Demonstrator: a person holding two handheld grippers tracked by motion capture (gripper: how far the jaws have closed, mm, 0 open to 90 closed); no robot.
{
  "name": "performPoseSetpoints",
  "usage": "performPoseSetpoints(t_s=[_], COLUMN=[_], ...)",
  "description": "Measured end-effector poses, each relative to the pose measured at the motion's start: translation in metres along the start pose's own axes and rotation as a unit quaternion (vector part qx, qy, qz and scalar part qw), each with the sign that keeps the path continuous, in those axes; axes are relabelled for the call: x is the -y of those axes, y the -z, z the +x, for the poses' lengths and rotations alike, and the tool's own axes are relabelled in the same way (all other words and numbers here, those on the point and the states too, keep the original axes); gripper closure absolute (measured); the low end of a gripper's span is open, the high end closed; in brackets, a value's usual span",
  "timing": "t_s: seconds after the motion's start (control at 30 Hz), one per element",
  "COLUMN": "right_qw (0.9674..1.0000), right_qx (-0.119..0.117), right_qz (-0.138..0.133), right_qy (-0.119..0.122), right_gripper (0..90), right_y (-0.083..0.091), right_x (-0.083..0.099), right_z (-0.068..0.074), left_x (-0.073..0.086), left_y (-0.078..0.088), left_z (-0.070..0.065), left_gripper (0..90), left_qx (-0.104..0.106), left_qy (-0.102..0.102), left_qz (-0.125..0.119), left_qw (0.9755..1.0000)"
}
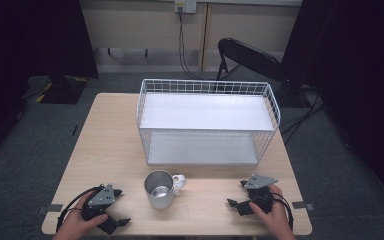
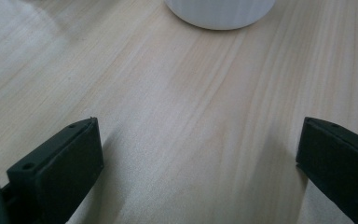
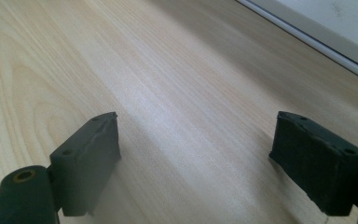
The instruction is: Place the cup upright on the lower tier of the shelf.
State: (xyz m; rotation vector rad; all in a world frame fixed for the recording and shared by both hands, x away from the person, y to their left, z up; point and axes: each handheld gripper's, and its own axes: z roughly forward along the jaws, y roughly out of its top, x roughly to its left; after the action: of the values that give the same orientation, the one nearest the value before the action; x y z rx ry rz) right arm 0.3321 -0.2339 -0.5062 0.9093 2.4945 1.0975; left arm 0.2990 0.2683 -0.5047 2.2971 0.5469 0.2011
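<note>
Left gripper [image 1: 121,206] & right gripper [image 1: 235,194]: jaws apart, empty, low over bench [image 1: 110,145]. Mug [image 1: 161,189] upright btwn them, nr front edge. Looks rigid, light, slick; prob. grab by rim or handle.

- One light wooden rectangular table [image 1: 115,150]
- One white wire two-tier rack [image 1: 207,122], two white shelf boards in it
- One shiny metal mug [image 1: 160,190] with one white handle
- Two black two-jaw handheld grippers: left gripper [image 1: 121,206], right gripper [image 1: 236,194]
- Two hands: left hand [image 1: 77,225], right hand [image 1: 275,220]
- One black folding chair [image 1: 250,57] behind the table
</note>
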Motion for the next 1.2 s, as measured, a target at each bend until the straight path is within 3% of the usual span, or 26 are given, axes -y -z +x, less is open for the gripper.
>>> performPoseSetpoints(t_s=[0.3, 0.37, 0.4, 0.43, 0.47, 0.53, 0.57, 0.6, 0.93, 1.2], right_qw=[1.0000, 1.0000, 1.0000, 1.0000, 1.0000, 1.0000, 1.0000, 1.0000, 1.0000, 1.0000], right_qx=[-0.001, -0.001, -0.003, -0.003, -0.003, -0.003, -0.004, -0.004, -0.004, -0.004], right_qz=[0.000, 0.000, 0.000, 0.000, 0.000, 0.000, 0.000, 0.000, 0.000, 0.000], right_qy=[0.001, 0.001, 0.002, 0.002, 0.002, 0.003, 0.003, 0.004, 0.004, 0.004], right_gripper=[14.4, 14.4, 14.4, 14.4, 14.4, 14.4, 14.4, 14.4, 14.4, 14.4], right_y=[0.000, 0.000, 0.000, 0.000, 0.000, 0.000, 0.000, 0.000, 0.000, 0.000], right_x=[0.000, 0.000, 0.000, 0.000, 0.000, 0.000, 0.000, 0.000, 0.000, 0.000], right_z=[0.000, 0.000, -0.001, -0.001, -0.001, -0.001, -0.001, -0.001, -0.001, -0.001], left_x=[-0.004, -0.005, -0.009, -0.009, -0.010, -0.014, -0.017, -0.019, -0.034, -0.049], left_y=[-0.001, 0.000, 0.002, 0.002, 0.003, 0.005, 0.008, 0.009, 0.021, 0.031], left_z=[-0.001, -0.001, 0.000, 0.000, 0.000, 0.000, 0.001, 0.002, 0.008, 0.010], left_gripper=[0.8, 8.7, 18.5, 22.8, 22.8, 13.5, 19.5, 17.2, 16.0, 16.0], left_qx=[0.003, 0.002, 0.007, 0.007, 0.009, 0.006, 0.005, 0.006, -0.007, -0.008], left_qy=[0.013, 0.016, 0.025, 0.025, 0.032, 0.040, 0.053, 0.058, 0.073, 0.087], left_qz=[0.003, -0.001, -0.006, -0.006, -0.006, -0.007, -0.014, -0.019, -0.039, -0.075], left_qw=[0.9999, 0.9999, 0.9997, 0.9997, 0.9994, 0.9992, 0.9985, 0.9981, 0.9966, 0.9934])
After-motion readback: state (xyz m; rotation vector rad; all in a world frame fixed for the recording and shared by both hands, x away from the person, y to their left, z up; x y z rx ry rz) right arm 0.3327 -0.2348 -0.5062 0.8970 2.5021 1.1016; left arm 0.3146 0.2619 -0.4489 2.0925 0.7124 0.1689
